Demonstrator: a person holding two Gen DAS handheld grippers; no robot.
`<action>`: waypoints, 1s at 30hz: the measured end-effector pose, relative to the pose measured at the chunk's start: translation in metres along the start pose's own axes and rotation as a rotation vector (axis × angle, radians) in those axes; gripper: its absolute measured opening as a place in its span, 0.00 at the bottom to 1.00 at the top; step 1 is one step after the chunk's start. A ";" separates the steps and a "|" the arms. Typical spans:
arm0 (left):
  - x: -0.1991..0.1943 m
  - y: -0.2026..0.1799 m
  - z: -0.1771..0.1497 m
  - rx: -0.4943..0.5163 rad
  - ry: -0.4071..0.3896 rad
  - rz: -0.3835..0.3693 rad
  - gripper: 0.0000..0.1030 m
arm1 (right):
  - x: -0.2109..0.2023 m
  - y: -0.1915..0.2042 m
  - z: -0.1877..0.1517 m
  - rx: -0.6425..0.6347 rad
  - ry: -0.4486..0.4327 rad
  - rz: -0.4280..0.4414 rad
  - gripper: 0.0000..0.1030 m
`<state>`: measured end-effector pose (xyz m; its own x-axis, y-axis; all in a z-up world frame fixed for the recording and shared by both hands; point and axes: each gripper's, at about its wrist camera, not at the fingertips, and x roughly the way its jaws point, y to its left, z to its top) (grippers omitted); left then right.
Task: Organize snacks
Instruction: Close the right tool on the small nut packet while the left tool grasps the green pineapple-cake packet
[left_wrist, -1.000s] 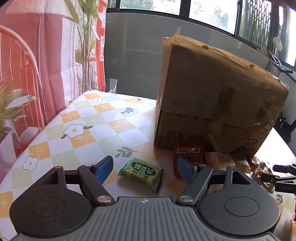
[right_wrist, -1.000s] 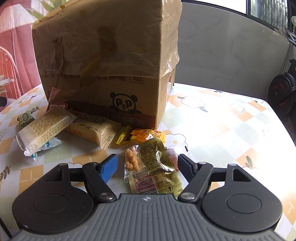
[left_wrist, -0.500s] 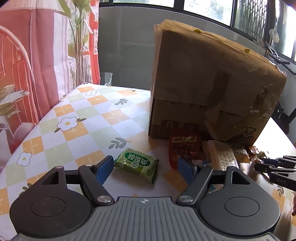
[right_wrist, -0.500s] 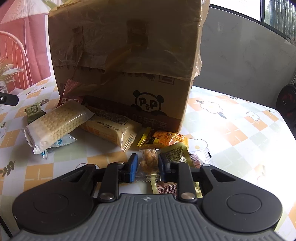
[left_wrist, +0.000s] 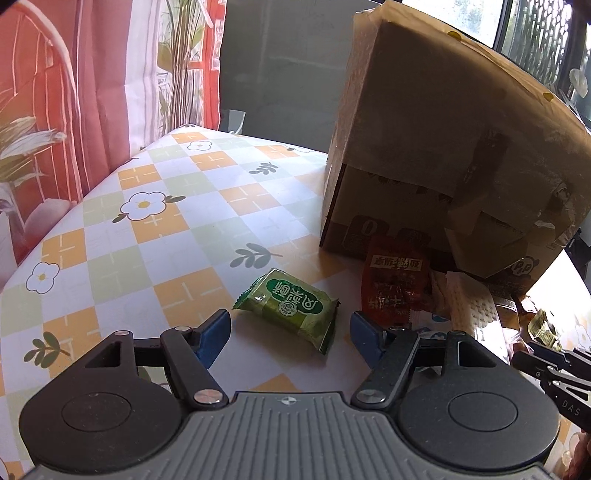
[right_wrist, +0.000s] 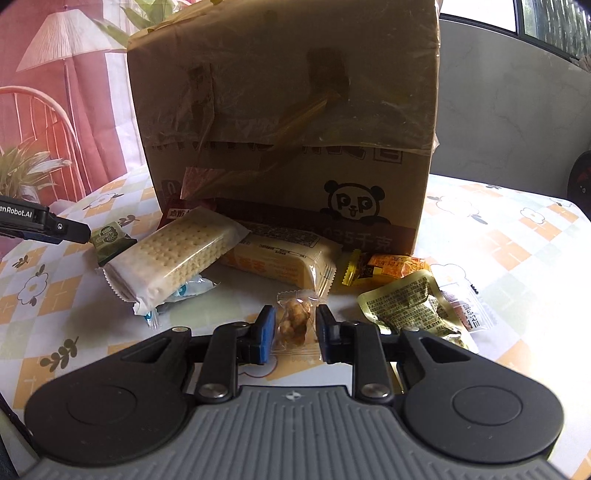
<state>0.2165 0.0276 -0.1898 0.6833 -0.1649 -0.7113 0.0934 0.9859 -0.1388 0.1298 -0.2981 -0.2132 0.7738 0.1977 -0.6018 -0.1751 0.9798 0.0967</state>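
Note:
My right gripper is shut on a small clear packet of golden nuts, held just above the table. Behind it lie a cracker pack, a yellow biscuit pack, orange candies and an olive foil pouch. My left gripper is open, its blue pads either side of a green snack packet on the table. A red snack pouch lies to its right. The taped cardboard box stands closed behind the snacks.
The checkered floral tablecloth covers the table, whose left edge runs by a red curtain. The right gripper's tip shows at the left wrist view's right edge. The left gripper's tip shows at the right wrist view's left.
My right gripper closed on the clear nut packet and lifted it away from the olive pouch. My left gripper moved closer to the green packet and stayed open.

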 end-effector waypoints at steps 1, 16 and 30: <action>0.005 0.000 0.002 -0.020 0.008 -0.001 0.70 | 0.001 -0.001 -0.002 0.007 0.005 -0.002 0.25; 0.049 0.005 0.021 -0.197 0.073 -0.012 0.59 | -0.002 -0.001 -0.004 -0.010 -0.002 0.024 0.25; 0.057 -0.031 0.011 -0.001 -0.018 0.133 0.54 | -0.002 -0.003 -0.004 0.018 -0.003 0.034 0.25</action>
<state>0.2603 -0.0119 -0.2181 0.7021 -0.0317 -0.7114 0.0000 0.9990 -0.0446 0.1260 -0.3012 -0.2153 0.7692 0.2312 -0.5958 -0.1906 0.9728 0.1315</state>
